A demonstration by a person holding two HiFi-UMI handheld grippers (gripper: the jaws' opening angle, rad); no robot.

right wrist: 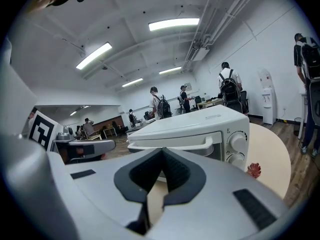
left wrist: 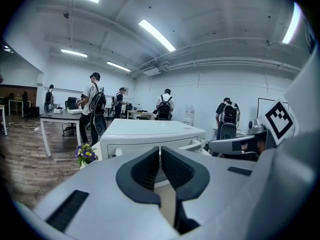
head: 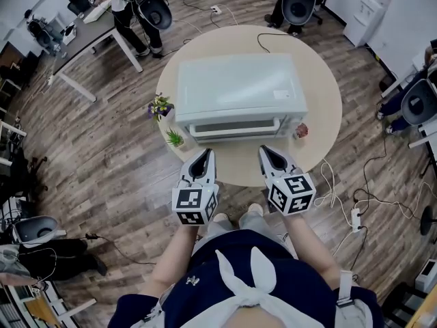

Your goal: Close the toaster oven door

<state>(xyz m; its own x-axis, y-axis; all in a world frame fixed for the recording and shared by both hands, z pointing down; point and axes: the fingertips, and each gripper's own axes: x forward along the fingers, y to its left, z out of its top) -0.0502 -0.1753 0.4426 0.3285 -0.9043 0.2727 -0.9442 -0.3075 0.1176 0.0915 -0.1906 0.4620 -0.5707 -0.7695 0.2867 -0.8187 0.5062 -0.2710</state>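
A white toaster oven stands on the round beige table, its front facing me. The door with its bar handle looks upright against the front, and two knobs sit to its right. My left gripper is shut and empty, a short way in front of the oven's left half. My right gripper is also shut and empty, just before the right half. Neither touches the oven. The closed left gripper and right gripper point at the oven front.
A small pot of purple flowers and a green plant stand at the oven's left corner, a red succulent at its right. A black cable runs off the back. Desks, chairs and people fill the room behind.
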